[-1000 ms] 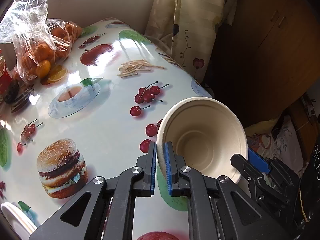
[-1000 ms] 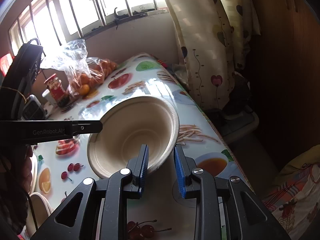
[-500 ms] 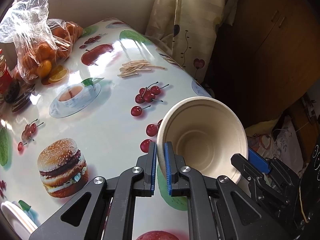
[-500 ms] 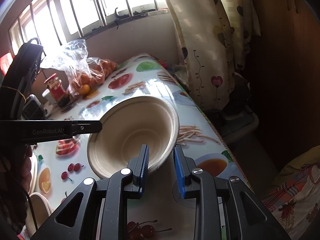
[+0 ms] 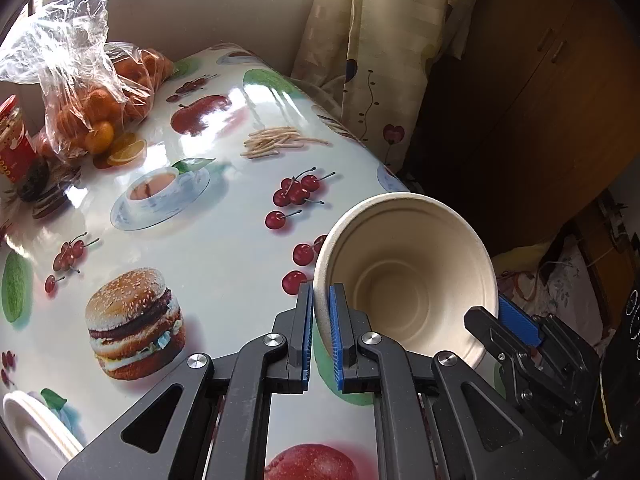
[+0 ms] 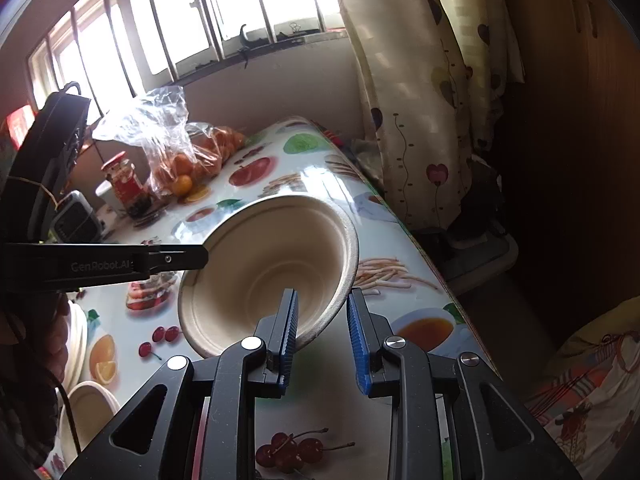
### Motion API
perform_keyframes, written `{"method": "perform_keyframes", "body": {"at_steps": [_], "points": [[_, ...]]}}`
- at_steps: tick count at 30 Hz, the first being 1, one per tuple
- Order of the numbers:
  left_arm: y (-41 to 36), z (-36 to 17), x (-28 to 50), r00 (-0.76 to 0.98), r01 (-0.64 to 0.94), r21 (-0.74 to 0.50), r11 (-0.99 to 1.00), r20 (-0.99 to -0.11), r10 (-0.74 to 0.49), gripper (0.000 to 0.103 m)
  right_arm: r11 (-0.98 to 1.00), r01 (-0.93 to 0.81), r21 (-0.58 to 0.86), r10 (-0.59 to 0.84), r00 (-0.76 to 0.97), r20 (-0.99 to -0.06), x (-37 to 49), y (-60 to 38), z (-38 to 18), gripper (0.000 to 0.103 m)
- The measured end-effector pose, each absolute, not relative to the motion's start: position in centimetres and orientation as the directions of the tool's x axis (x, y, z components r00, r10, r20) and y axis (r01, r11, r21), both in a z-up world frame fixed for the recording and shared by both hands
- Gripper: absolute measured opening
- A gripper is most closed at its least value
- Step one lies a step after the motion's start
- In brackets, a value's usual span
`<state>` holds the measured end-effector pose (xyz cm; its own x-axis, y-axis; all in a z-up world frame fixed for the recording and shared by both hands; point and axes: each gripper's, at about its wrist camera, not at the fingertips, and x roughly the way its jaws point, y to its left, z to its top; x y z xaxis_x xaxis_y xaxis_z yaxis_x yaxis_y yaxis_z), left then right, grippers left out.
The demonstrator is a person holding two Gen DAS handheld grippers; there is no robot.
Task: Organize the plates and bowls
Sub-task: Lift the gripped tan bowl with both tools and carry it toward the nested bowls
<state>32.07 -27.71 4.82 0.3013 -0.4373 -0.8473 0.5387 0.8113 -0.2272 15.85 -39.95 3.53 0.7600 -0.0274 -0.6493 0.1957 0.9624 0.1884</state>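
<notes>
The left gripper (image 5: pixel 320 332) is clamped on the near rim of a beige paper bowl (image 5: pixel 404 280), one pad inside the wall, one outside. The bowl is empty and tilted, its mouth facing the camera, raised above the table (image 5: pixel 224 240) near its right edge.

The right gripper (image 6: pixel 322 334) straddles the opposite rim at the bowl's 5 o'clock; its left pad touches the inner wall, its right pad stands apart from the outside, so this grip is released.

At 11 o'clock a clear plastic bag (image 5: pixel 88 80) holds oranges, beside a red-lidded jar (image 6: pixel 124 180). At 8 o'clock lie stacked white plates (image 5: pixel 32 428); in the right wrist view, another empty bowl (image 6: pixel 86 412) sits nearby.
</notes>
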Motion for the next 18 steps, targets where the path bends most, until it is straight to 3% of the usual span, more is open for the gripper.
{"method": "perform_keyframes", "body": {"at_steps": [18], "points": [[-24.5,8.0,28.6,0.348,0.541,-0.232,0.808,-0.813,-0.466,0.009,0.97,0.156,0.186,-0.013,0.798,-0.603,12.4,-37.1,6.2,0.024]]}}
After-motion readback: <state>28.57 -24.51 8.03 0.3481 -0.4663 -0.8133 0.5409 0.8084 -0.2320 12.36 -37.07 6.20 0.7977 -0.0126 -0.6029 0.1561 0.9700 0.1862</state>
